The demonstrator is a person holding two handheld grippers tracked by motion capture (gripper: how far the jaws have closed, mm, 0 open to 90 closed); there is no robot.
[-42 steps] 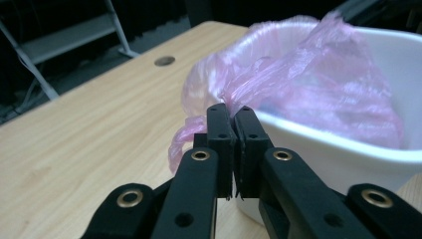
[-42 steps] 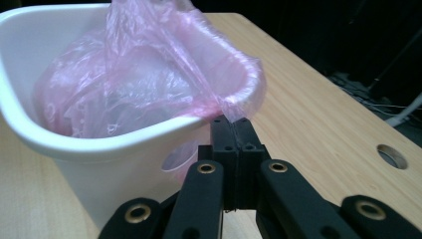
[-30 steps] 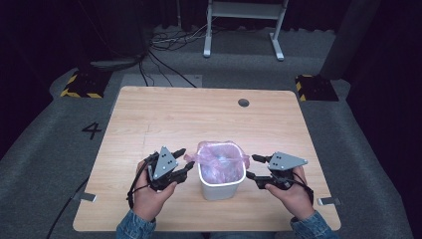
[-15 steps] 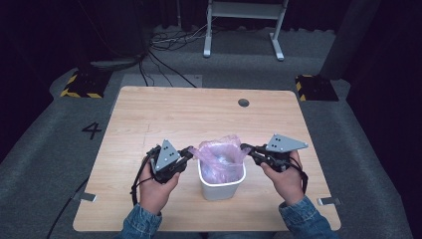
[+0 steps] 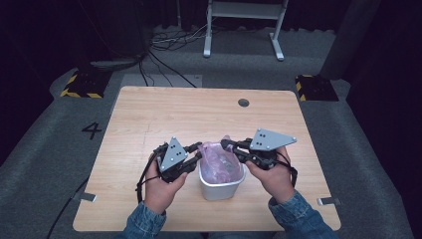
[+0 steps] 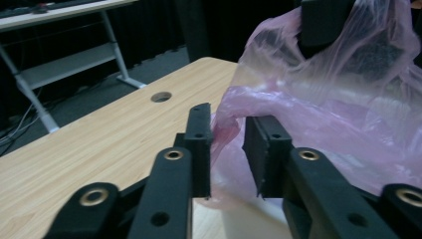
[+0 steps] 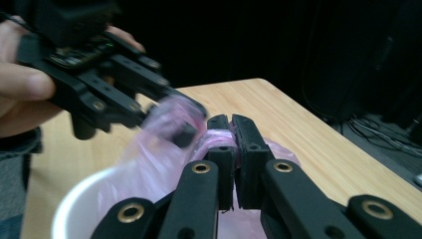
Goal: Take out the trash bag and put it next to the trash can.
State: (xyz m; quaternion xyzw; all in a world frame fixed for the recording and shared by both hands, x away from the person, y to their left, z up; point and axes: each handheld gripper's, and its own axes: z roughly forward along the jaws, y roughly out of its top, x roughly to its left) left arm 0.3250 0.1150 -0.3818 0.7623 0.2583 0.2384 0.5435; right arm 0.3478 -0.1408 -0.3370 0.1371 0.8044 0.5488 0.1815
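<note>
The light wooden table (image 5: 164,119) is bare behind the small white plastic bin (image 5: 221,186); its raised thin pink plastic bag (image 5: 217,159) blocks the bin mouth.

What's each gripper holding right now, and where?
Right gripper pinches the pink bag's rim. Left gripper has bag film between open jaws, no grip.

**Where the cameras are set**

The wooden table (image 5: 164,119) is seen from high above, looking forward and down. The pink bag (image 6: 328,114) is seen very close from the left gripper view. The same bag is shared by the right gripper view.
</note>
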